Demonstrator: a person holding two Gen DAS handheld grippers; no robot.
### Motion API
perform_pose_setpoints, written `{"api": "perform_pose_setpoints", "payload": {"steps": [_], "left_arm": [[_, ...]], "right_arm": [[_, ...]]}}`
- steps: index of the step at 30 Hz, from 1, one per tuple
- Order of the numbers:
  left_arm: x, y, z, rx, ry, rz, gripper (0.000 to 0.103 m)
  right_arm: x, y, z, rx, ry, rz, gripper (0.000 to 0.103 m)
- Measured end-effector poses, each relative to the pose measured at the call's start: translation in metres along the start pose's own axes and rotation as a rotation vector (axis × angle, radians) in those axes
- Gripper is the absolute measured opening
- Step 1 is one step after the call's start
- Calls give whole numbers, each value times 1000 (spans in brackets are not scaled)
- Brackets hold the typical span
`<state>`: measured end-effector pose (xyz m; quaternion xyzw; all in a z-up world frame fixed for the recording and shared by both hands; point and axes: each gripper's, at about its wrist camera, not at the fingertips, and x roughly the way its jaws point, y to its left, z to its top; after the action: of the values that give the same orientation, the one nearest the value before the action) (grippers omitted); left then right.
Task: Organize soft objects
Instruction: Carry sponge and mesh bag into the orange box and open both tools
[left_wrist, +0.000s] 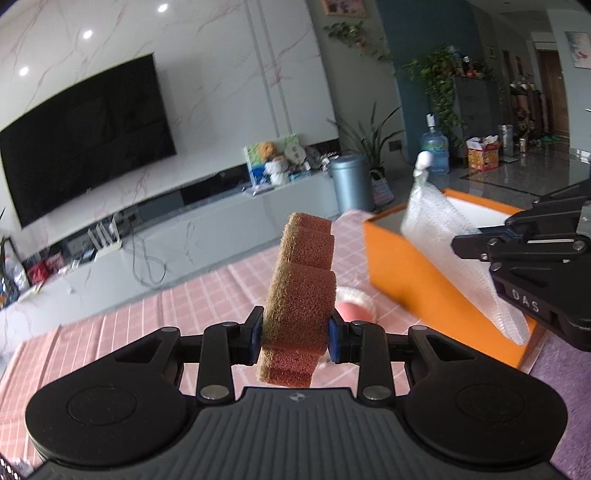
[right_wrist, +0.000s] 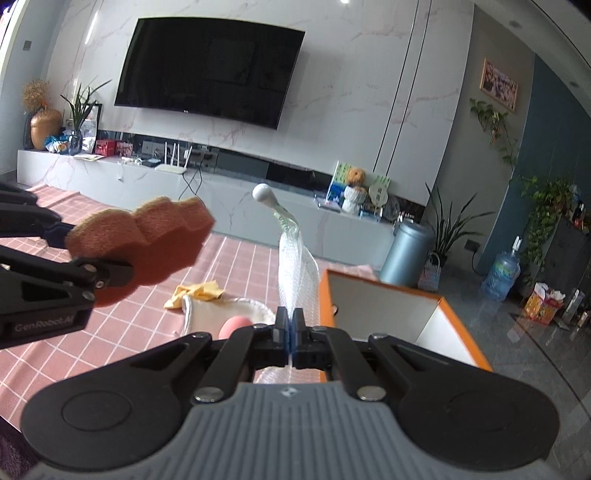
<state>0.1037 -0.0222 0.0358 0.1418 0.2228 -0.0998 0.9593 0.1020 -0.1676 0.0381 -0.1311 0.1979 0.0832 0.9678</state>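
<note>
**Left wrist view: both grippers loaded, the box lies to the right**

Left wrist view shows the left gripper (left_wrist: 295, 341) clamped on a brown sponge (left_wrist: 301, 295), which stands upright between the pads with its long axis pointing up and forward. Ahead and to the right of this gripper is the orange box (left_wrist: 402, 266), open on top, on the pink checked cloth (left_wrist: 192, 306). The right gripper (right_wrist: 290, 334) is fully closed on a thin white mesh scrubber (right_wrist: 295, 266), whose long axis rises away from the jaws to a white knob. The box opening is just beside this gripper, on its right and a little ahead. I judge the right hand is the nearer one to the box. Beyond the grippers, a pink ball (right_wrist: 236, 326) and a yellow cloth (right_wrist: 195, 291) lie on the table.
</note>
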Motion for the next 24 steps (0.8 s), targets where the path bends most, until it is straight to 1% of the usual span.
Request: {"api": "perform_pose_setpoints", "payload": {"steps": [5, 10, 13, 15, 18, 20, 24], "left_arm": [[1, -25, 22, 49, -48, -39, 37], [14, -52, 40, 121, -89, -100, 37], [29, -68, 50, 176, -99, -154, 37], [42, -79, 56, 221, -94, -186, 37], [63, -97, 63, 294, -82, -219, 38], [76, -107, 66, 337, -76, -236, 38], [105, -122, 73, 370, -51, -274, 38]], "right_arm": [[-4, -32, 10, 2, 0, 19, 0], [2, -74, 18, 14, 37, 25, 0], [13, -98, 20, 21, 74, 17, 0], [22, -111, 19, 9, 99, 1, 0], [38, -126, 19, -14, 129, -31, 0], [50, -138, 19, -13, 156, -37, 0], [78, -158, 14, -3, 213, -29, 0]]}}
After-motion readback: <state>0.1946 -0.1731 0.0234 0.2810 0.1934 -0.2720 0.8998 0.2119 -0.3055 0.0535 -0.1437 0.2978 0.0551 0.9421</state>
